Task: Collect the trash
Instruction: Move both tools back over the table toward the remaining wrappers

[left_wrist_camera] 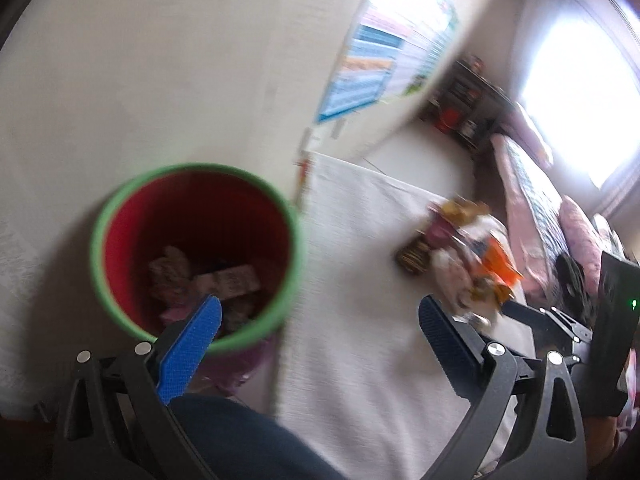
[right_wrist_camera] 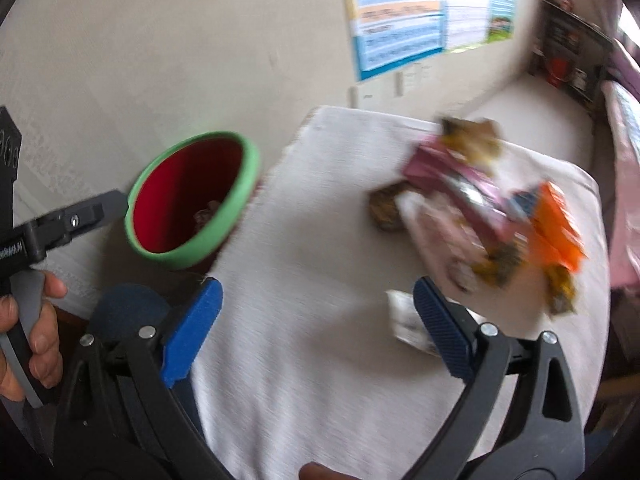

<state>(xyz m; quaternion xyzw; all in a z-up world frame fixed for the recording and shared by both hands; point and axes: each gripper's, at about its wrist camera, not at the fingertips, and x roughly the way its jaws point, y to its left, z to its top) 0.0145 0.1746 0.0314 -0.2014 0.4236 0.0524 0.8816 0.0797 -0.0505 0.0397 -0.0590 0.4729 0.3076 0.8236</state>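
A red bin with a green rim (left_wrist_camera: 196, 252) stands left of the white-clothed table (left_wrist_camera: 352, 240) and holds several wrappers. It also shows in the right wrist view (right_wrist_camera: 192, 200). A blurred pile of wrappers (left_wrist_camera: 464, 256) lies on the cloth: pink, orange and brown packets (right_wrist_camera: 492, 208) and a small white wrapper (right_wrist_camera: 404, 312). My left gripper (left_wrist_camera: 320, 320) is open and empty, its left finger over the bin's rim. My right gripper (right_wrist_camera: 318, 308) is open and empty above the cloth, its right finger beside the white wrapper.
A cream wall with a blue poster (right_wrist_camera: 400, 16) stands behind the table. A dark shelf (left_wrist_camera: 468, 108) and a bed with pink bedding (left_wrist_camera: 532, 208) are at the right. The left gripper's handle and the hand holding it (right_wrist_camera: 36, 280) show at the left edge.
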